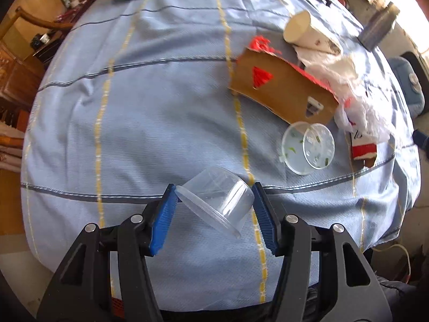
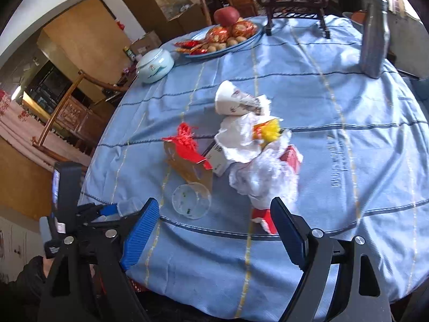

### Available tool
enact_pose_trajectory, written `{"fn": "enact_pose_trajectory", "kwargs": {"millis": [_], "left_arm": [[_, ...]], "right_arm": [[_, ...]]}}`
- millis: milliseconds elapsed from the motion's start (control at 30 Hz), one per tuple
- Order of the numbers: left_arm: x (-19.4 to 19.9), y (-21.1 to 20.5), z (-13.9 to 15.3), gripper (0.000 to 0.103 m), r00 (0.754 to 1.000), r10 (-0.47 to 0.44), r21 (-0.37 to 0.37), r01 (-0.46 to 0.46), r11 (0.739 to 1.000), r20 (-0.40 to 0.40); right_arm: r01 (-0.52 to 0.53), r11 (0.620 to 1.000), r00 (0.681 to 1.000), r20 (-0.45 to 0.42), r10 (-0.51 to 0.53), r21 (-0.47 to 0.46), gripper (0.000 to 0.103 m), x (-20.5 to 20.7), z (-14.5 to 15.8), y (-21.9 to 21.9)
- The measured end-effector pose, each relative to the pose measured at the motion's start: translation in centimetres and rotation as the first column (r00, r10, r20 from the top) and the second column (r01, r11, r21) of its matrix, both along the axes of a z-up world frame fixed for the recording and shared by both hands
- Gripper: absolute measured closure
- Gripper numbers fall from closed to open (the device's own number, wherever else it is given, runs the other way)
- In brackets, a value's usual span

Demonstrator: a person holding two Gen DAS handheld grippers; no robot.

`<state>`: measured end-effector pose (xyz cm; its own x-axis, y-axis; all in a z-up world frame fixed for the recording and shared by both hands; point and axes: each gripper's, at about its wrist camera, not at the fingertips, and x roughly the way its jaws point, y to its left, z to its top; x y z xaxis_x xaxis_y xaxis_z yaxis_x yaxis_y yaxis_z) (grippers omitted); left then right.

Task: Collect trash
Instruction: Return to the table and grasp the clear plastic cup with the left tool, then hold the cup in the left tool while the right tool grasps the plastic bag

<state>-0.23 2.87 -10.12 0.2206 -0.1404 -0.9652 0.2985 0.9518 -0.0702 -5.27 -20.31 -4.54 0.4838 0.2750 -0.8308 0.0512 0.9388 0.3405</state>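
A clear plastic cup (image 1: 217, 201) lies on its side on the blue tablecloth (image 1: 161, 107), near the table's front edge. My left gripper (image 1: 214, 187) is closed on it, one blue pad against its rim and the other against its base. To the right lie a clear round tub with its lid (image 1: 308, 147), a brown cardboard box (image 1: 281, 91), a tipped paper cup (image 1: 308, 33), a crumpled white bag (image 1: 348, 88) and a red carton (image 1: 363, 150). My right gripper (image 2: 214, 214) hangs open over the table's near edge with nothing between its fingers. The white bag (image 2: 262, 179) and red carton (image 2: 264, 218) lie just beyond it.
At the back stand a plate of fruit and snacks (image 2: 254, 36), a pale lidded jar (image 2: 155, 65) and a grey bottle (image 2: 374, 40). A wooden chair (image 2: 53, 118) stands left of the table. The cloth hangs over the near edge.
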Motion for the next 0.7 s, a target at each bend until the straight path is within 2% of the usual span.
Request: {"fn": "enact_pose_trajectory", "kwargs": {"millis": [167, 367, 567, 700], "left_arm": [[0.2, 2.4, 1.3, 0.046, 0.998, 0.065, -0.006, -0.065, 0.998, 0.018], [0.2, 5.2, 2.1, 0.046, 0.991, 0.130, -0.011, -0.130, 0.991, 0.018], [1.0, 3.9, 1.4, 0.046, 0.995, 0.099, -0.027, -0.099, 0.995, -0.009], [1.1, 2.2, 1.4, 0.046, 0.998, 0.057, -0.029, -0.057, 0.998, -0.012]], "right_arm": [[-0.046, 0.999, 0.999, -0.023, 0.046, -0.013, 0.019, 1.3, -0.9, 1.8], [0.013, 0.997, 0.996, -0.089, -0.020, -0.081, 0.019, 1.9, -2.9, 0.6], [0.091, 0.994, 0.978, -0.181, -0.099, -0.055, 0.019, 0.8, -5.7, -1.8], [0.153, 0.987, 0.968, -0.196, -0.159, -0.045, 0.020, 0.4, -6.6, -3.2]]}}
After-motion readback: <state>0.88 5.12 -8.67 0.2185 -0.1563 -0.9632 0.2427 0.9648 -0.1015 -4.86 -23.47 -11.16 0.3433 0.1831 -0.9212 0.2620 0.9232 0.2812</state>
